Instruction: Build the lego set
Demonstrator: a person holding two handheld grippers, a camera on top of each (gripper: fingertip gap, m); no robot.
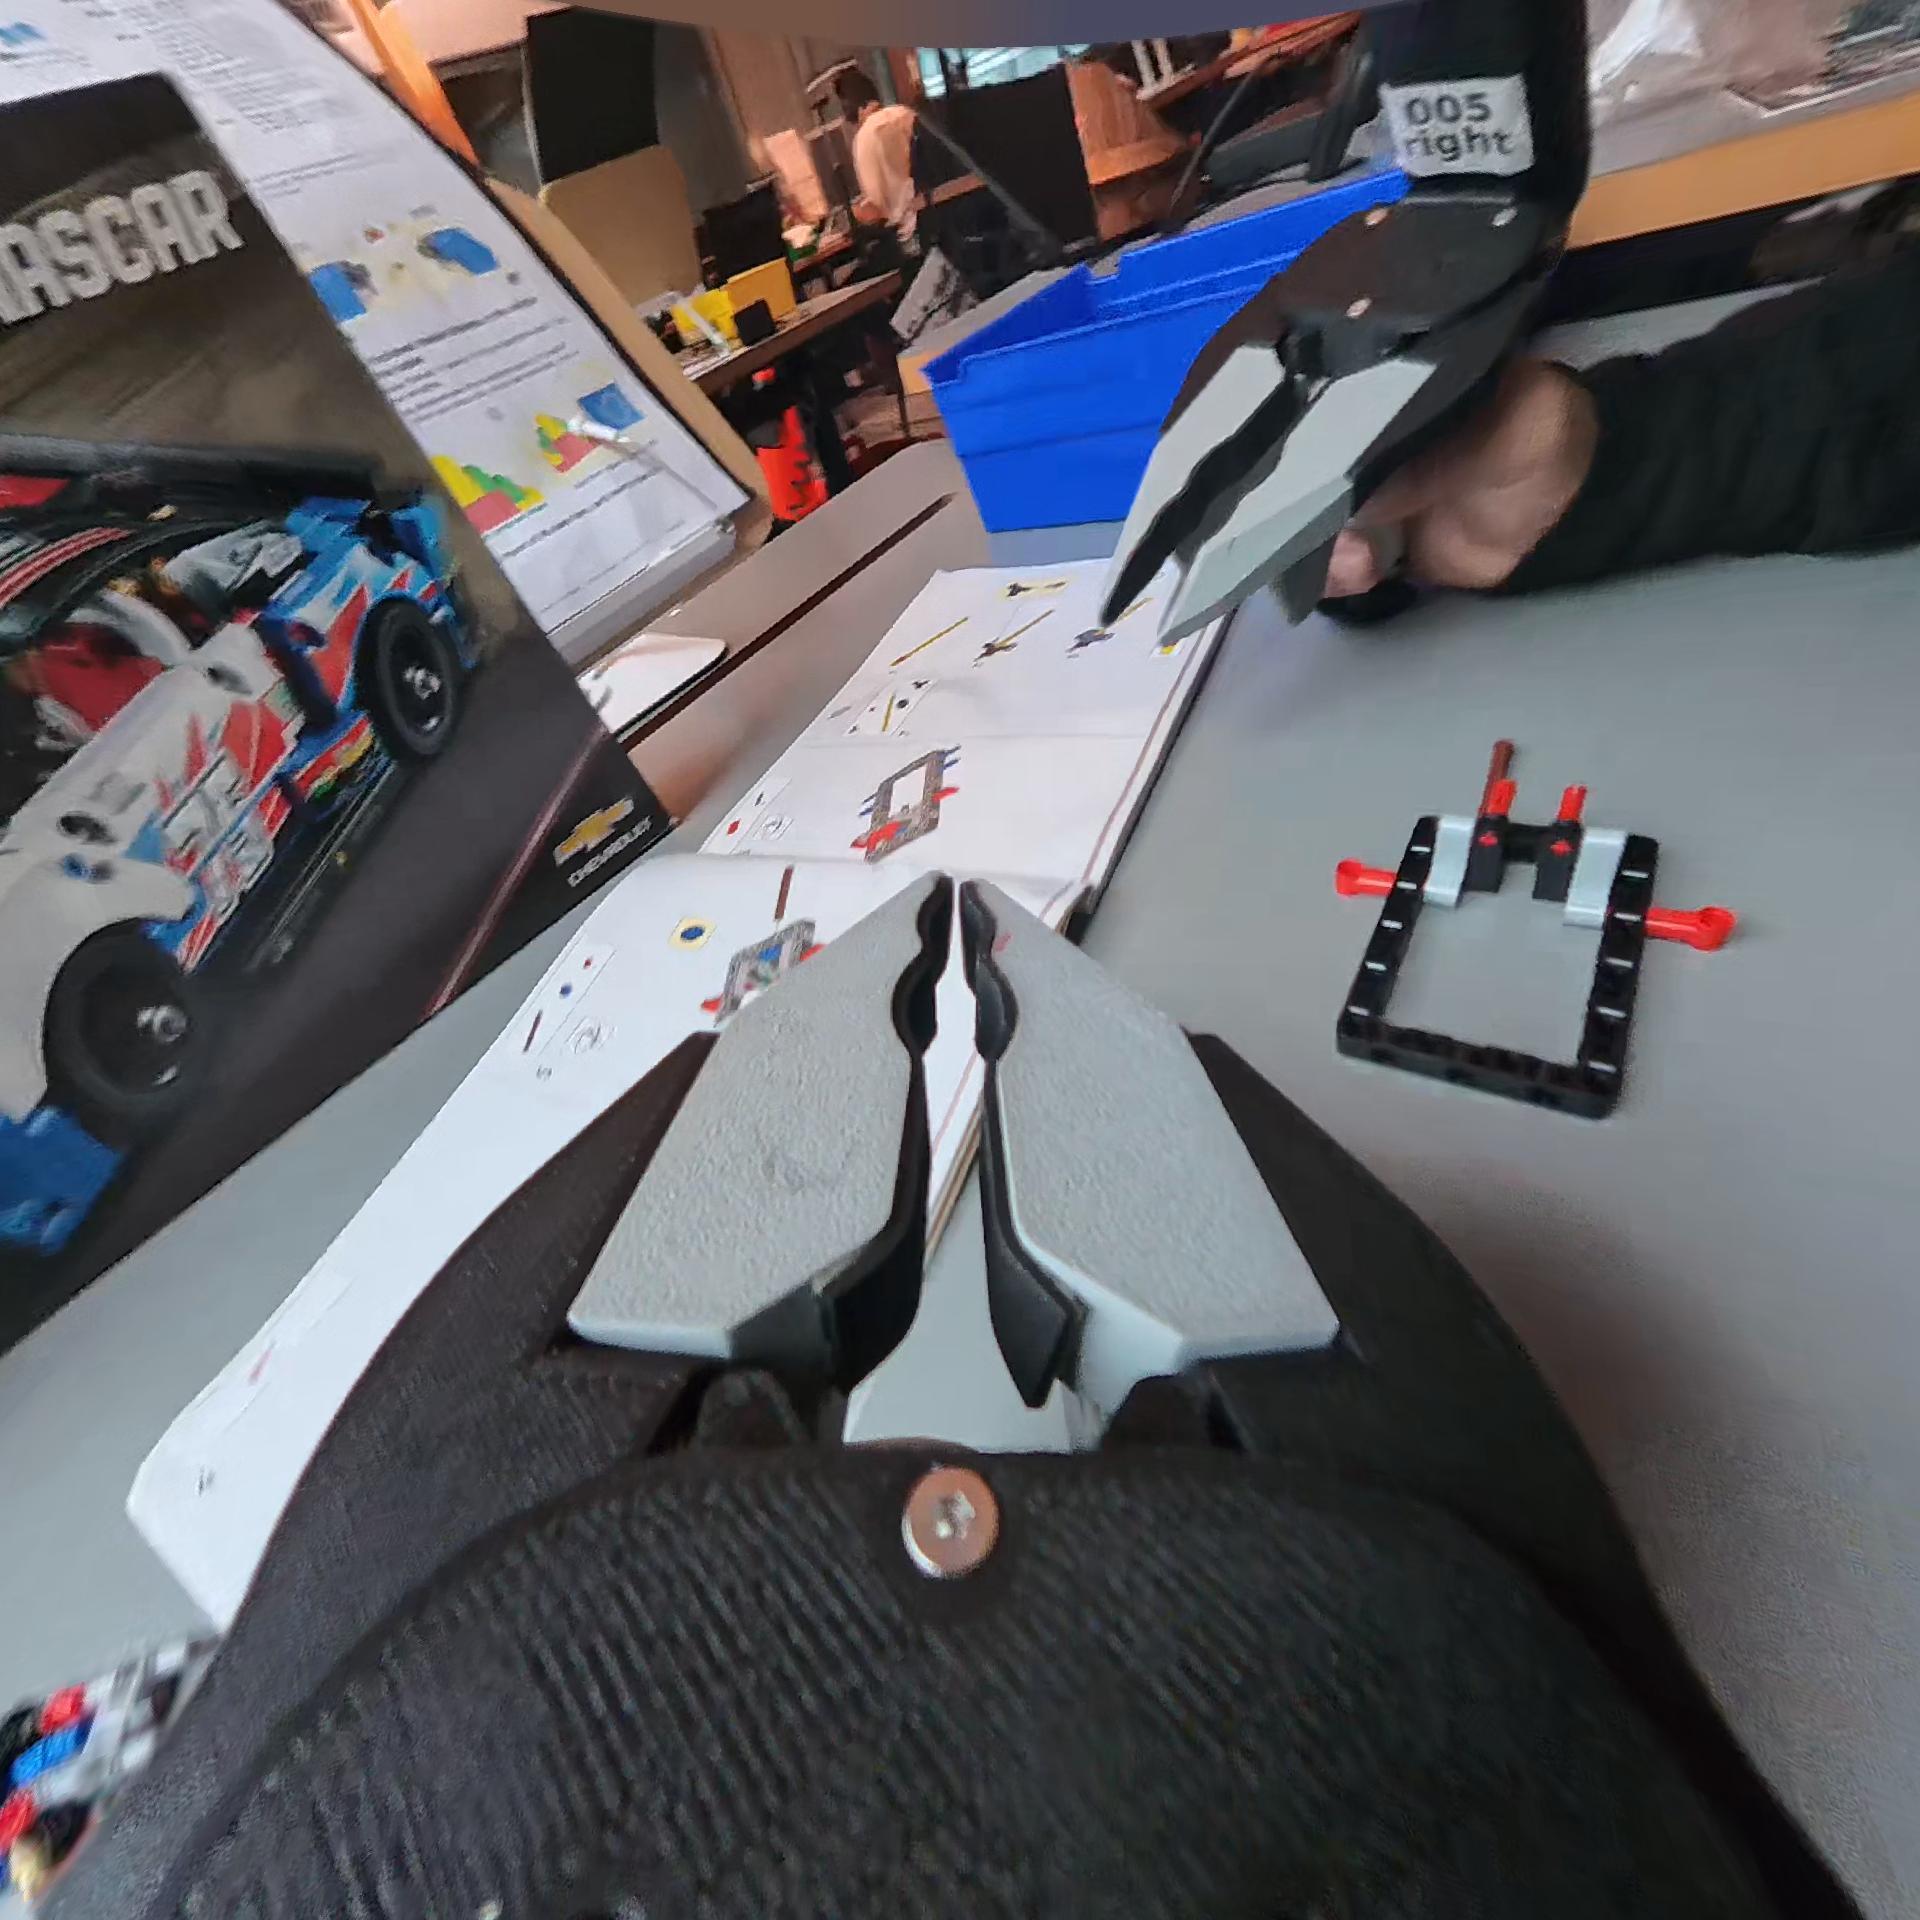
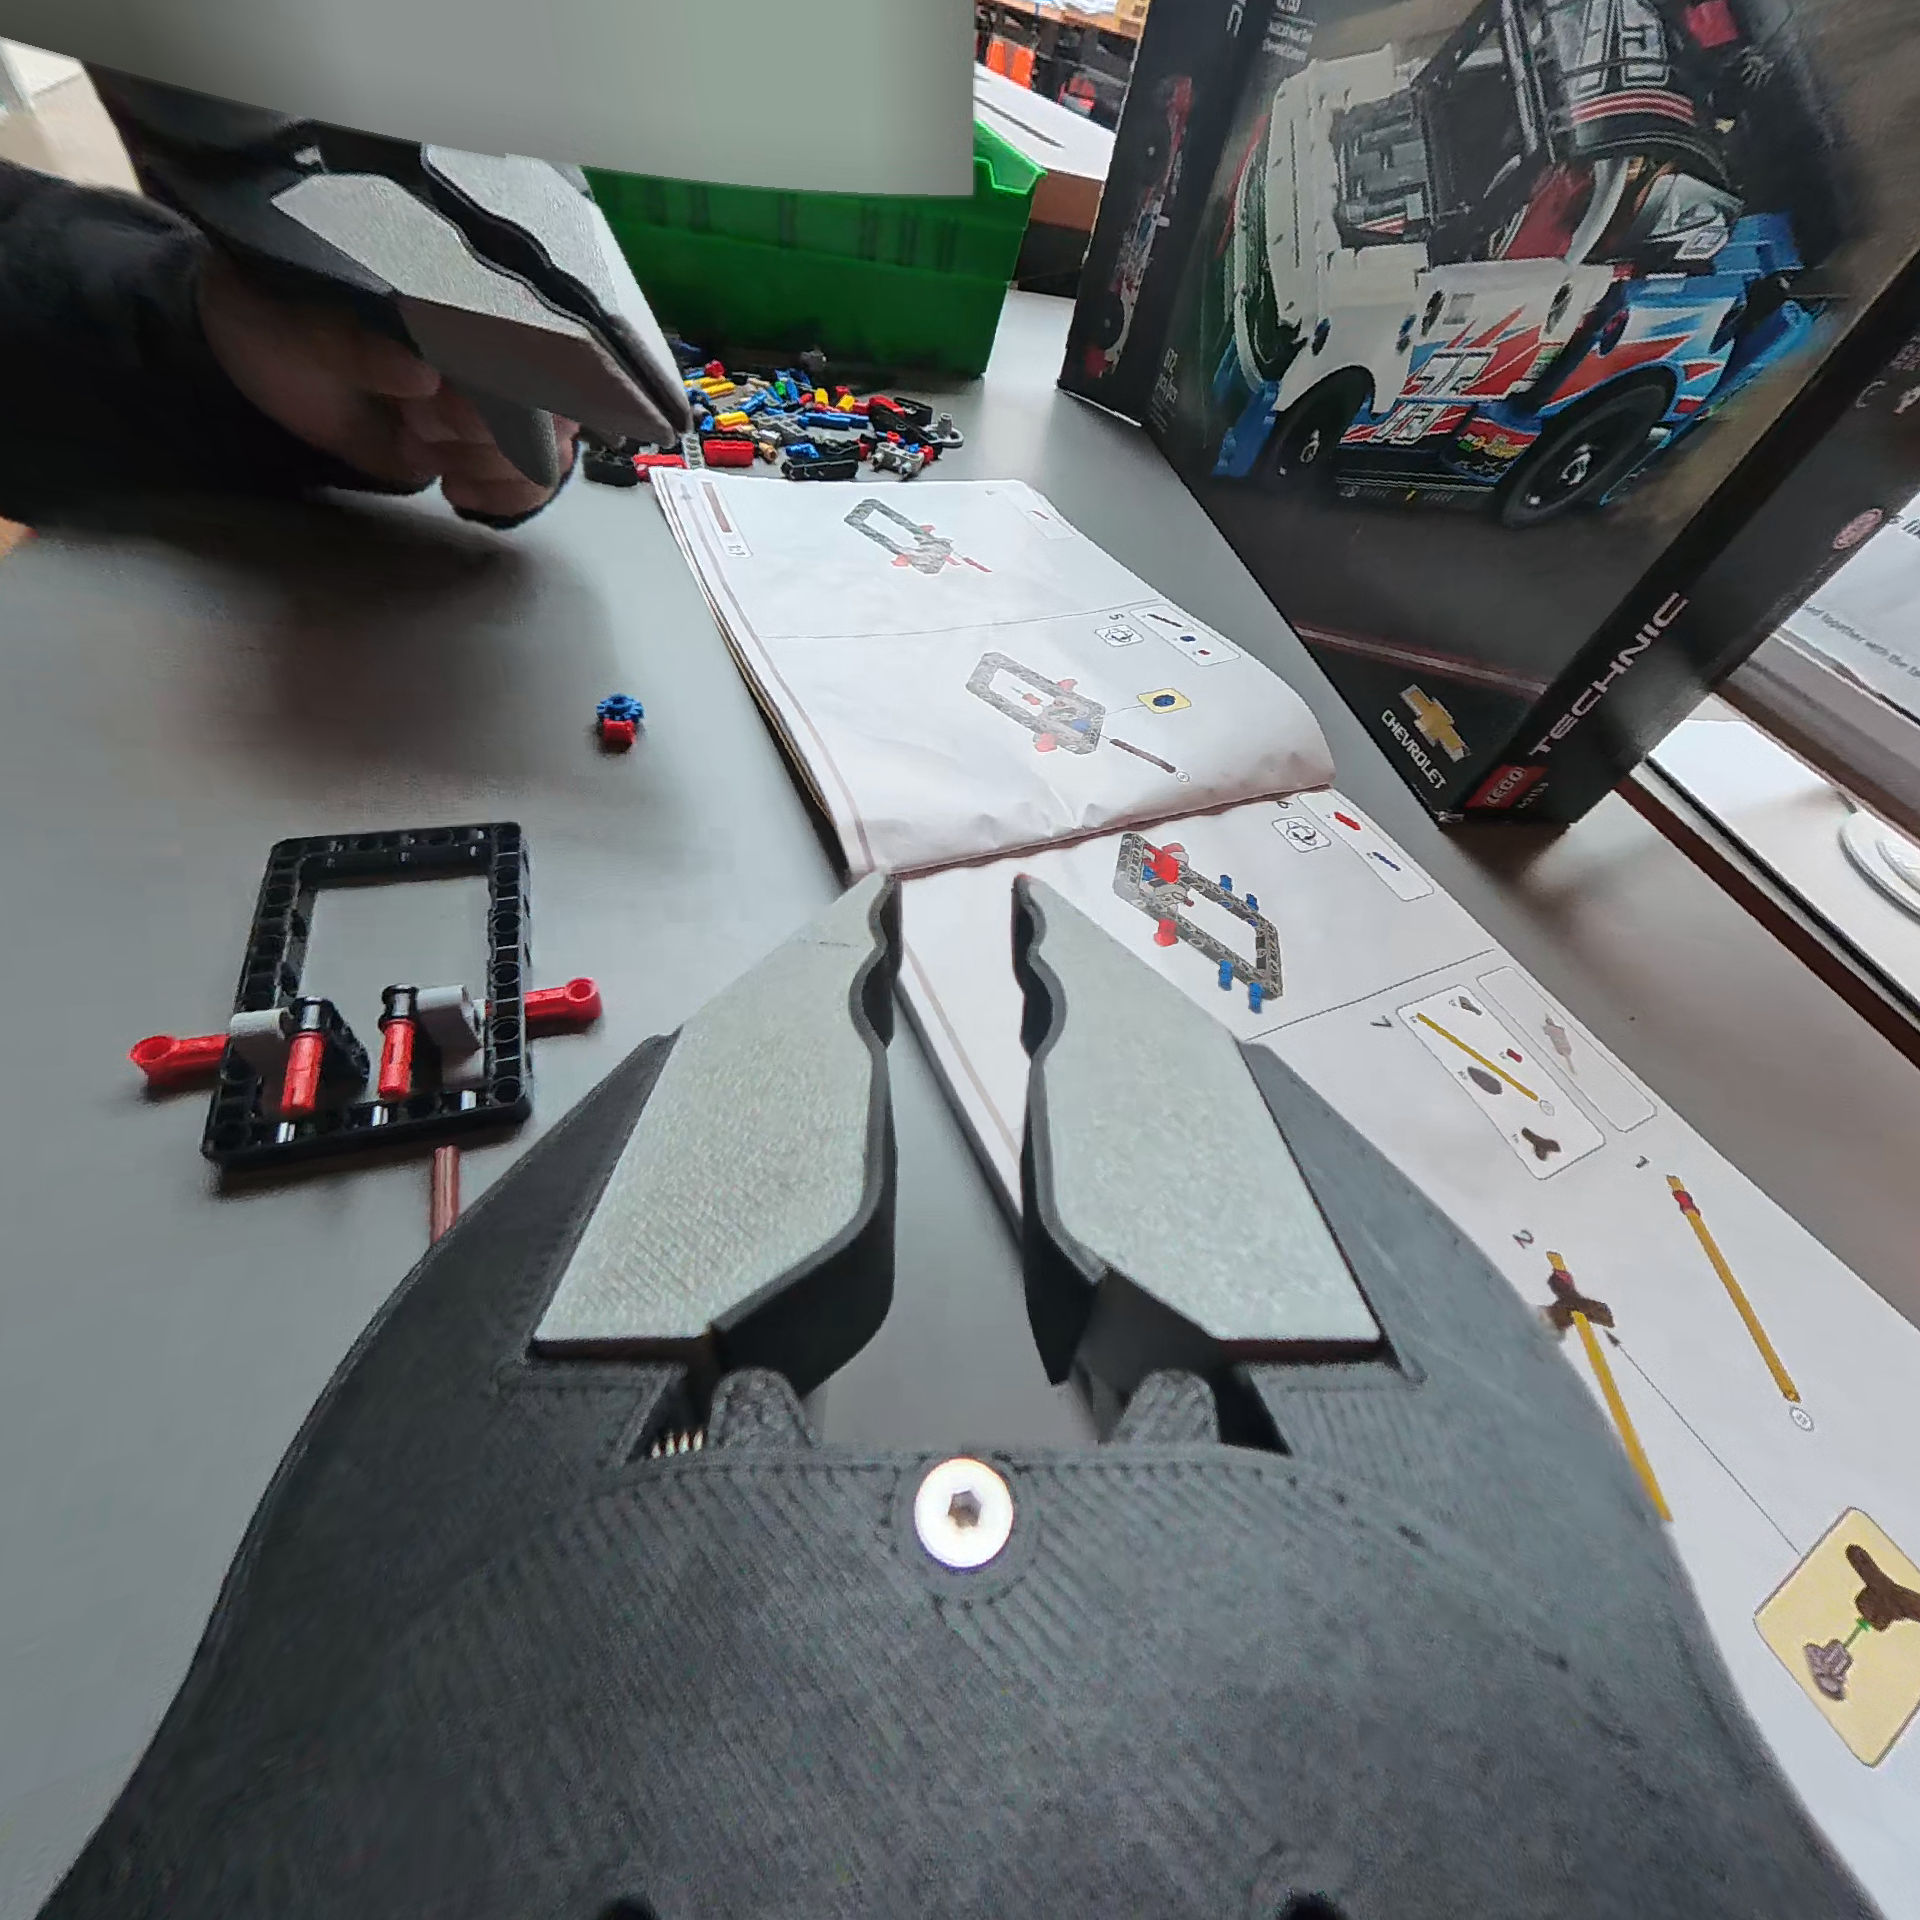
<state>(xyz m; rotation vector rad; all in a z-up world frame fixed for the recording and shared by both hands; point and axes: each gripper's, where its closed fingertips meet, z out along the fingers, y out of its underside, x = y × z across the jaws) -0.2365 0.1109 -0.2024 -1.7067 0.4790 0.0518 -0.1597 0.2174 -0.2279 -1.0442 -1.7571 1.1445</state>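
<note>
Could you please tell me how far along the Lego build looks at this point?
Early. Done: the black frame carries red pins and grey connectors. In hand: nothing; the left tool is shut and the right tool open, both empty over the instruction booklet. Left: the loose parts pile and blue gear piece.

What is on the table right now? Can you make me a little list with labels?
table: grey top
left gripper: nearly shut, empty, over the booklet
right gripper: open, empty, over the booklet
booklet: open, lying flat
frame: black rectangle with red pins and grey pieces, lying on the table, nobody holding it
small piece: blue and red, alone beside the booklet
loose pieces: colourful pile past the booklet
green bin: behind the pile
blue bin: at the booklet's other end
box: standing, with a race car picture
</note>
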